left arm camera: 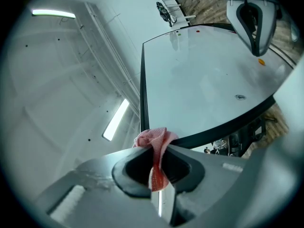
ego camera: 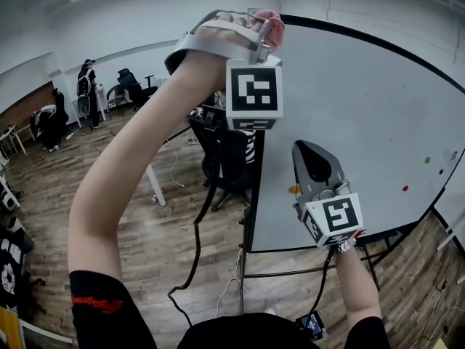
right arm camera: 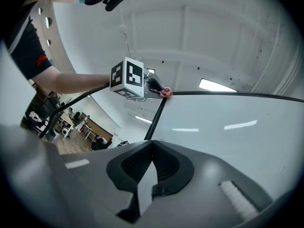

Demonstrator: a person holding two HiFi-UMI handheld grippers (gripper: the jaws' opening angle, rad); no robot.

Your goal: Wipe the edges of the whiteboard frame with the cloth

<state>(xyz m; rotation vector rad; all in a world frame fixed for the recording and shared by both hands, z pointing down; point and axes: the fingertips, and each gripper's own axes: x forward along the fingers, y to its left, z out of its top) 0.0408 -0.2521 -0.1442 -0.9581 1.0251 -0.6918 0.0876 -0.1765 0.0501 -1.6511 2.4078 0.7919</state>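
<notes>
Aloft, left claw (ego camera: pixel 266 29) pinches cloth (left arm camera: pixel 153 139) at whiteboard frame (left arm camera: pixel 142 87) corner; right claw (right arm camera: pixel 152 144) lower, pressed together

Under you was a brown wood-plank floor (ego camera: pixel 145 224) w/ visible seams. The whiteboard (ego camera: pixel 349 122) stood on it on a dark stand, its bottom edge well above the planks. A black office chair (ego camera: pixel 231 158) sat on the floor just beside the board's left edge. A black cable (ego camera: pixel 174 294) & a white cable (ego camera: pixel 234 278) trailed over the planks near you. Further left you had a white desk leg (ego camera: pixel 155 187), more chairs (ego camera: pixel 131 86) & a standing person (ego camera: pixel 87 86) in the bkgd.
</notes>
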